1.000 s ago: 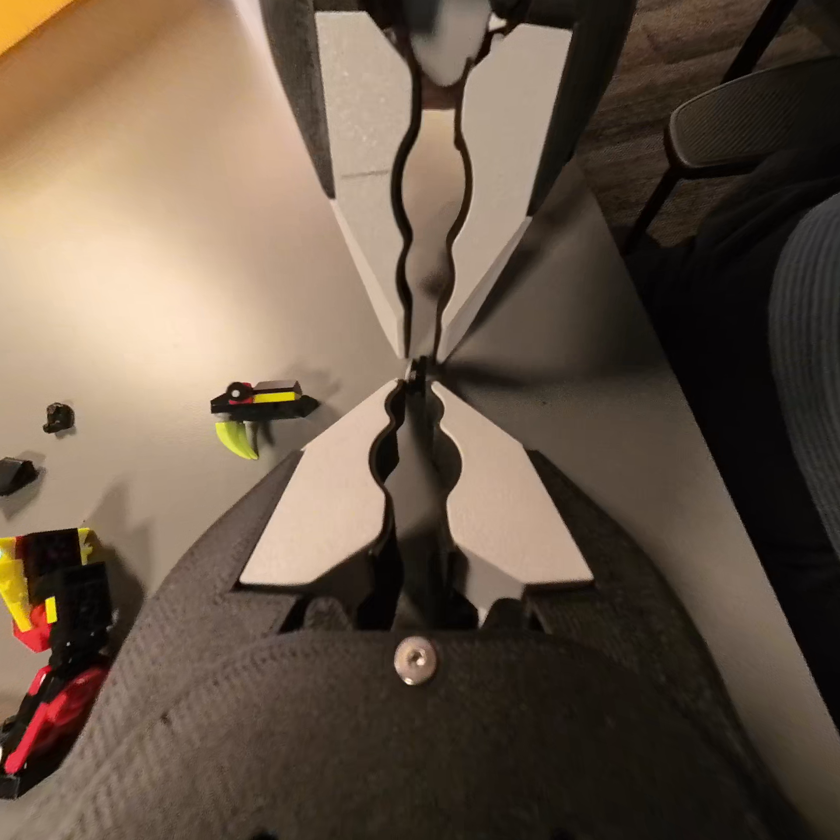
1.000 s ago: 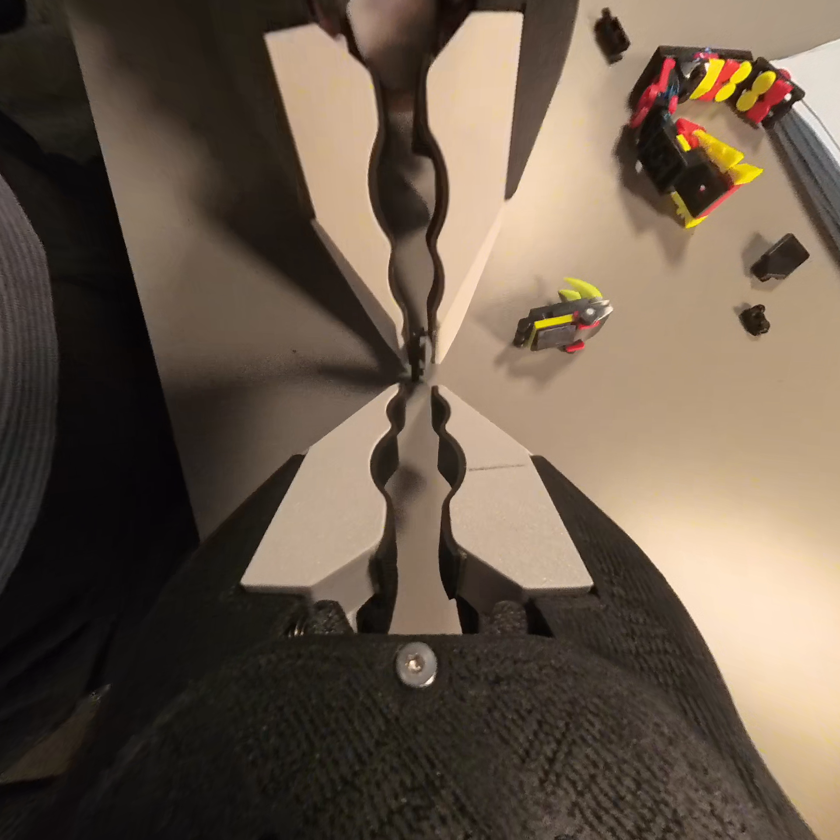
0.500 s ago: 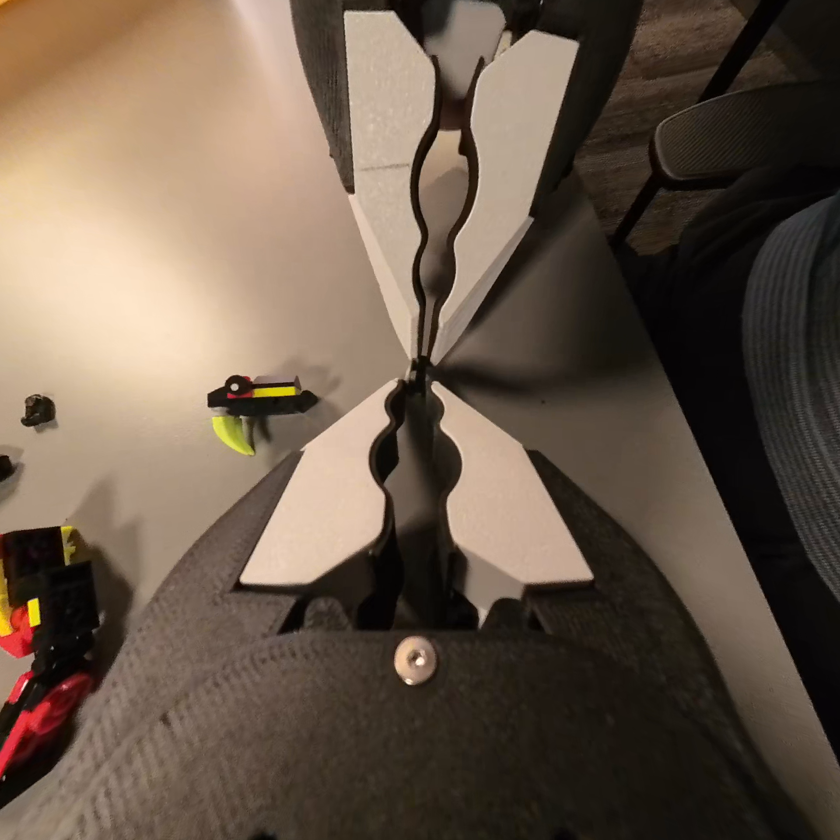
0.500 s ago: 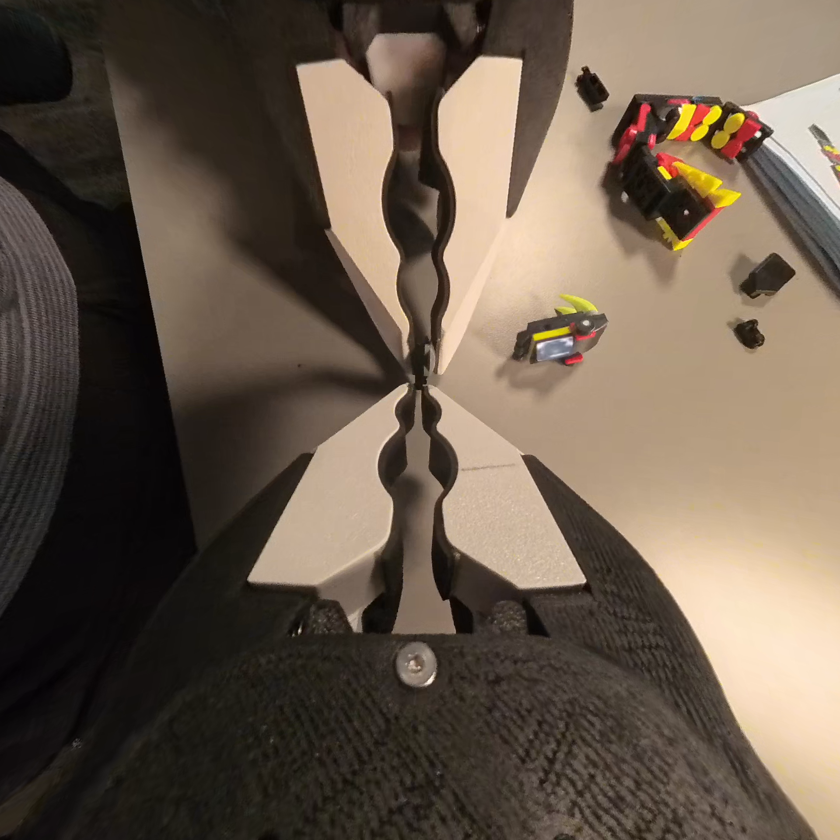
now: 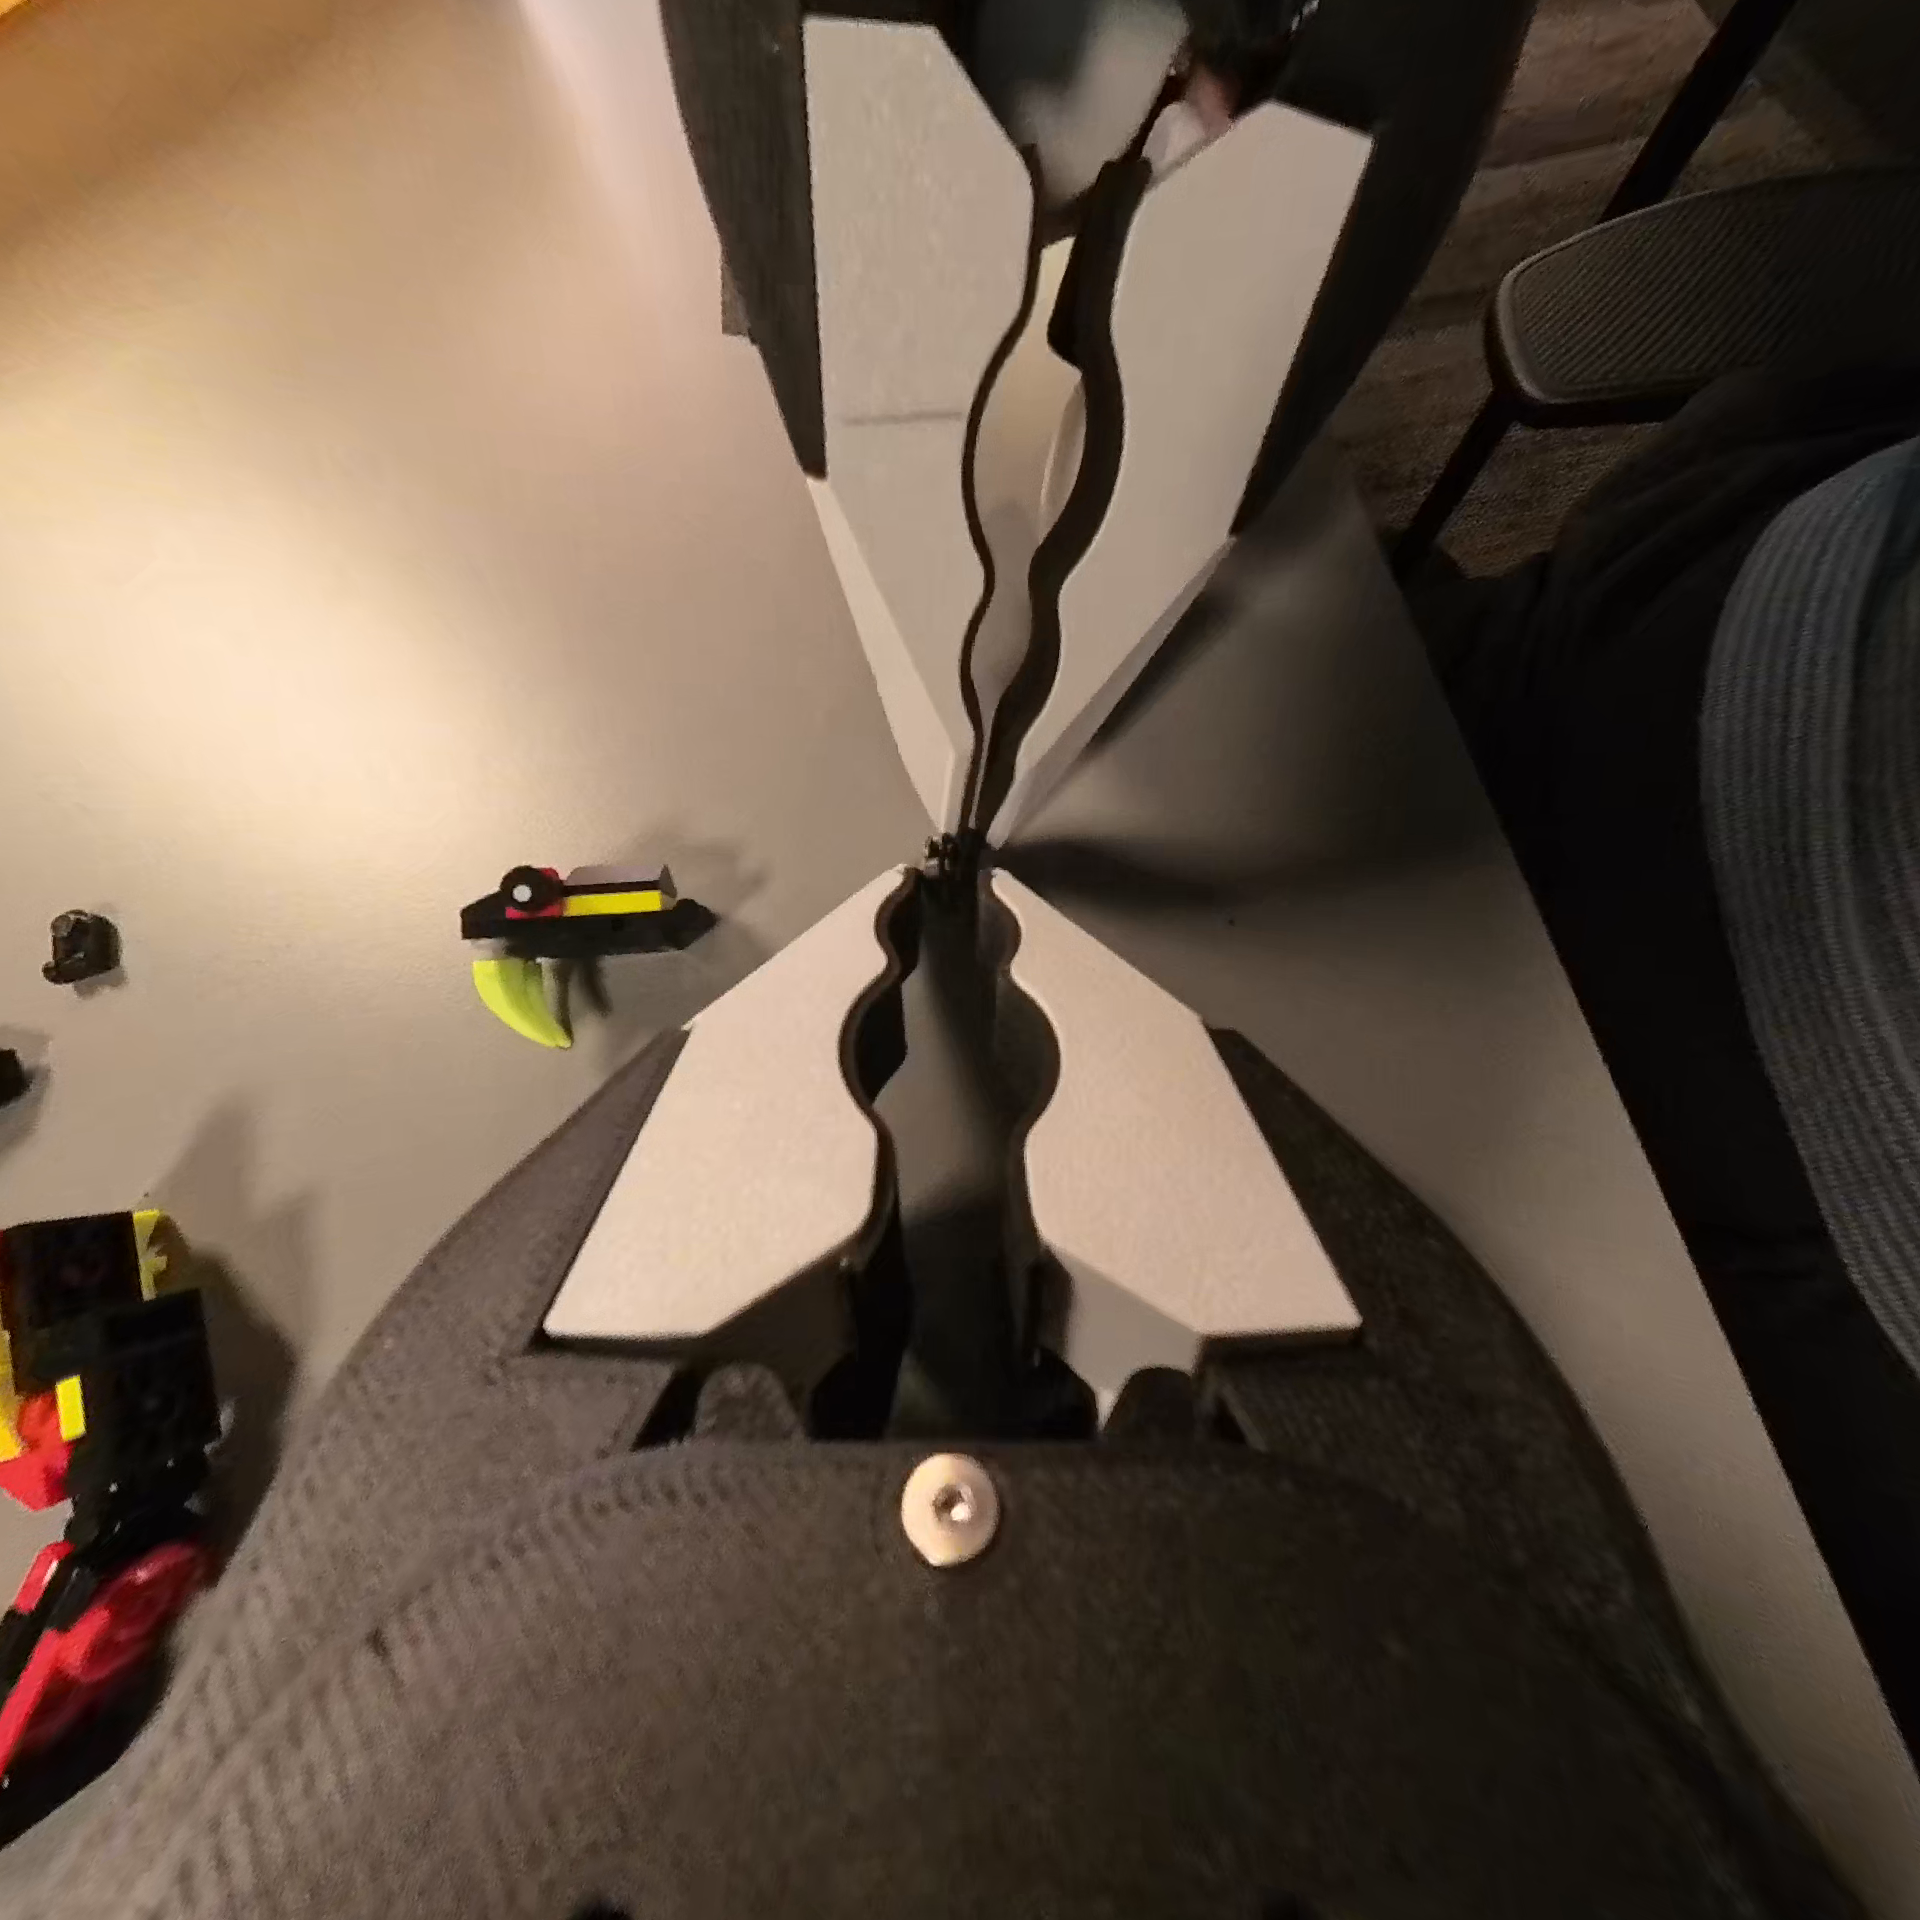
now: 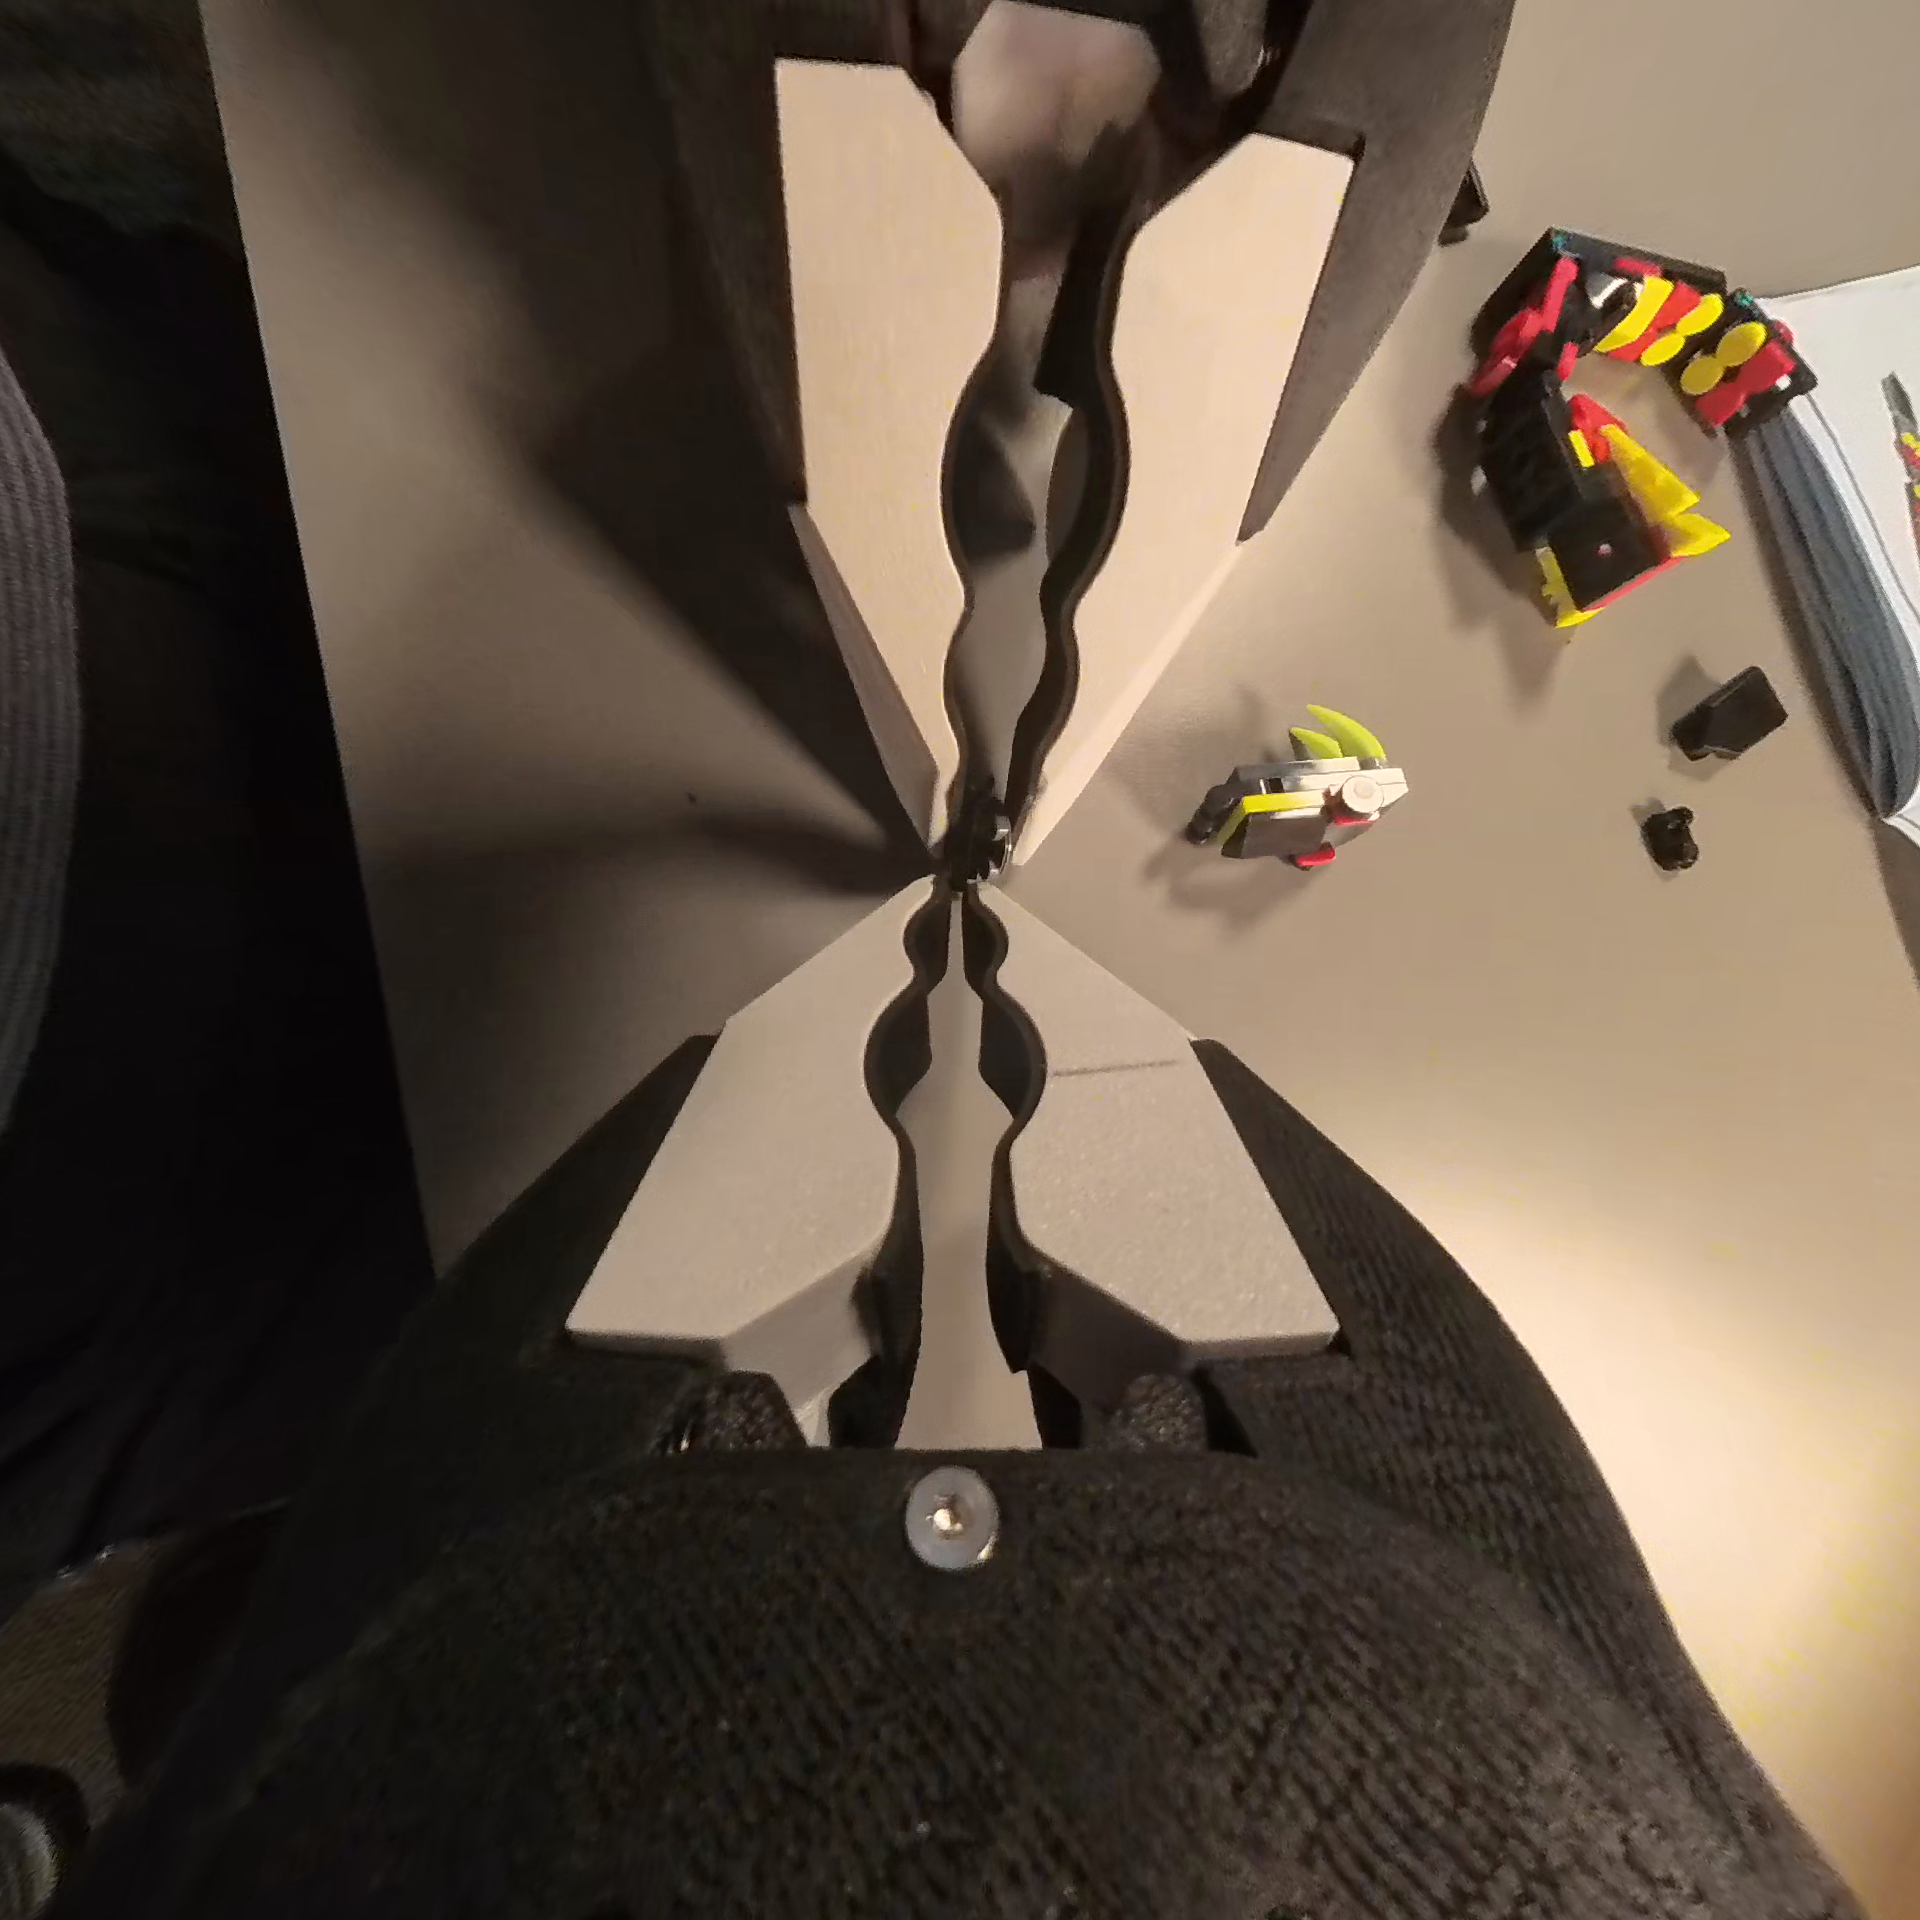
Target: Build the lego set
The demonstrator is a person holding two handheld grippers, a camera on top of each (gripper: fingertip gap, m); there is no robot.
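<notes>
We hold the two grippers tip to tip above the pale grey tabletop (image 5: 1299,1039), near its edge, so that each can steady one side of a very small join. The left gripper (image 5: 951,894) has its grey fingers drawn together to a narrow slit at the tips, pinching a tiny black lego piece (image 6: 977,826). The right gripper (image 6: 958,902) is likewise nearly closed, its tips meeting that same dark cluster. It looks as if two small parts are being pressed together there, though the piece is too small and shadowed to be sure.

Taking the small black-and-yellow lego sub-assembly with the lime claw (image 5: 582,930) as our mark: the pinched piece hangs beside it, nearer the table's edge (both wrist views agree). Beyond it, away from the edge, lie a small black clip (image 6: 1671,836) and a black sloped brick (image 6: 1730,712). Farther still sits the larger red, yellow and black lego model (image 6: 1590,436), next to a white paper sheet (image 6: 1870,416).
</notes>
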